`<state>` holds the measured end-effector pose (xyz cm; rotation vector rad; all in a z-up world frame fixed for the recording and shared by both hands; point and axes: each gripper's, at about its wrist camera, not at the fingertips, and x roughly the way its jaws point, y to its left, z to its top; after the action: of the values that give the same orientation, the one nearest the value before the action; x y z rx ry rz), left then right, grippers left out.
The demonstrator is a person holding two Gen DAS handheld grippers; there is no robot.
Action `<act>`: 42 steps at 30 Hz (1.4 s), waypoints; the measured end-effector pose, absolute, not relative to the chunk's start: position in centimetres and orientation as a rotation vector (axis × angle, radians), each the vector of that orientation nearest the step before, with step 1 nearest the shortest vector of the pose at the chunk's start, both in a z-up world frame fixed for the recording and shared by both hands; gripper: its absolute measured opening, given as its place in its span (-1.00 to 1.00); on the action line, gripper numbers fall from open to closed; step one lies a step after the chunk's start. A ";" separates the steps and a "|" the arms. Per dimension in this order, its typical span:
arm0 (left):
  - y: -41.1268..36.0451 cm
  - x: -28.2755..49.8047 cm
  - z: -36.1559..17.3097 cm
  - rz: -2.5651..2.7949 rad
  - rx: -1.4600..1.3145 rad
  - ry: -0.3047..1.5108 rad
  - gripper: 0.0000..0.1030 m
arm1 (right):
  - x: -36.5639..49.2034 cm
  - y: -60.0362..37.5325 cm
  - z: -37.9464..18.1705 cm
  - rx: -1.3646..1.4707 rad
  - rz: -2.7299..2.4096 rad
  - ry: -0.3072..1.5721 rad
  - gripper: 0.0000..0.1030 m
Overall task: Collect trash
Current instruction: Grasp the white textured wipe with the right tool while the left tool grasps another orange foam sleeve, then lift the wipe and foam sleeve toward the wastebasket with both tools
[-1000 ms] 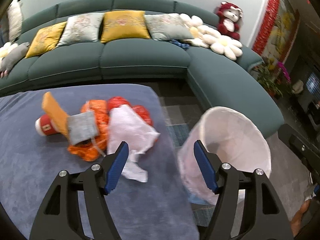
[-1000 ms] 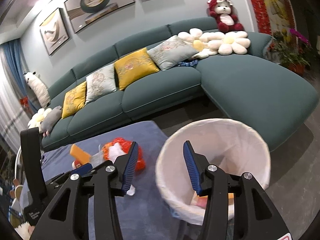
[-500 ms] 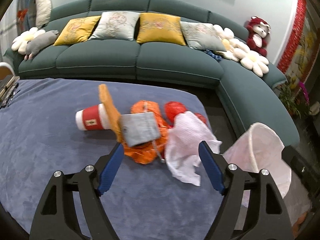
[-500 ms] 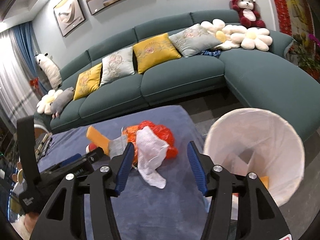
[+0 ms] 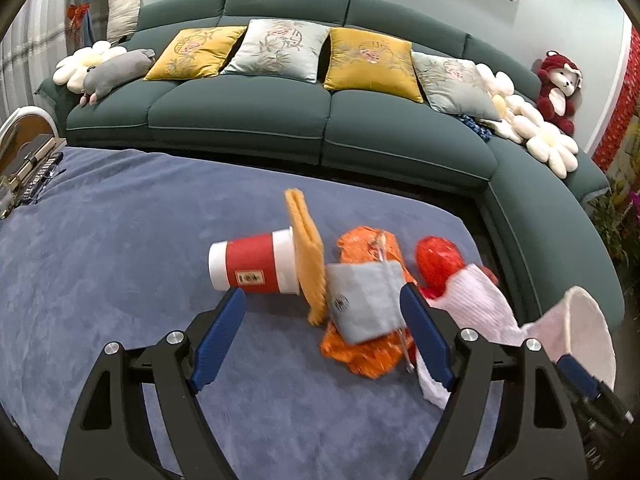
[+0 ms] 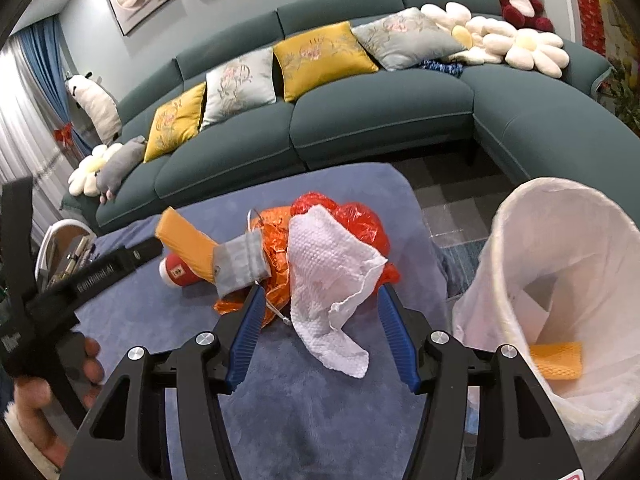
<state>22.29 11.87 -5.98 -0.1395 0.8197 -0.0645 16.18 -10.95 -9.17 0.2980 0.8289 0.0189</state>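
Left gripper (image 5: 322,332): jaws spread wide, holding nothing; blue pads either side of the trash pile, left pad just below the paper cup, right pad overlapping the grey pouch's edge in view; contact not discernible.
Paper cup (image 5: 254,266): red sleeve, white ends, lying on its side at the left end of the pile on the blue cloth (image 5: 100,240).
Yellow sponge (image 5: 306,254): standing on edge, leaning against the cup's wide end.
Grey pouch (image 5: 362,300): drawstring type, resting on the orange wrapper.
Orange wrapper (image 5: 360,350): crumpled foil, beneath the pouch, middle of the pile.
Red plastic bag (image 5: 438,260): crumpled, right of the orange wrapper, partly under the paper towel.
Paper towel (image 6: 332,276): white, embossed, draped over the red bag and wrapper, lower end trailing onto the cloth.
Right gripper (image 6: 322,336): jaws wide apart, empty; pads framing the towel's lower half, just short of it; touching or not cannot be told.
Trash bin (image 6: 516,264): white liner, tilted mouth toward the camera, just off the cloth's right edge, well right of the pile; a yellow sponge piece (image 6: 556,360) and white scrap lying inside.
Sofa (image 5: 280,120): dark green sectional behind the cloth, with yellow and grey cushions.
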 end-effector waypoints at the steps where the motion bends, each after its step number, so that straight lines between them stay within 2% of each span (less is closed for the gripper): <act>1: 12.0 22.9 -6.1 -0.065 -0.142 0.820 0.47 | 16.6 -10.9 -9.5 0.296 0.018 0.837 0.09; 11: 12.1 27.0 -8.0 -0.053 -0.143 0.853 0.42 | 19.9 -10.7 -12.8 0.292 -0.006 0.898 0.18; 17: 12.4 28.0 -9.0 -0.070 -0.153 0.886 -0.13 | 20.7 -10.5 -14.7 0.297 -0.021 0.934 0.18; 20: 12.7 28.0 -9.1 -0.071 -0.151 0.895 -0.63 | 20.7 -10.2 -15.1 0.305 -0.011 0.938 0.18; 22: 12.9 27.8 -9.2 -0.077 -0.156 0.907 -0.81 | 20.5 -9.9 -15.2 0.300 -0.006 0.940 0.17; 23: 12.9 27.7 -9.1 -0.072 -0.152 0.902 -0.81 | 20.5 -9.7 -15.2 0.296 -0.003 0.940 0.15; 25: 13.0 27.1 -8.7 -0.073 -0.144 0.884 -0.82 | 20.3 -9.5 -15.2 0.292 0.005 0.942 -0.04; 27: 13.0 26.6 -8.3 -0.076 -0.144 0.874 -0.82 | 20.3 -9.4 -15.1 0.292 0.013 0.951 -0.46; 30: 13.2 25.6 -7.0 -0.081 -0.150 0.846 -0.82 | 20.1 -9.4 -14.6 0.302 0.026 0.956 -0.86; 35: 13.5 23.9 -4.5 -0.084 -0.163 0.797 -0.82 | 18.8 -9.3 -11.4 0.324 0.067 0.886 -0.95; 42: 12.8 22.0 -0.1 -0.113 -0.175 0.723 -0.82 | 17.0 -9.7 -5.8 0.325 0.095 0.758 -0.96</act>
<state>22.04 12.79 -0.15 -0.1749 0.7234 -0.1131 16.99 -9.68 -5.76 0.3253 0.7584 0.0947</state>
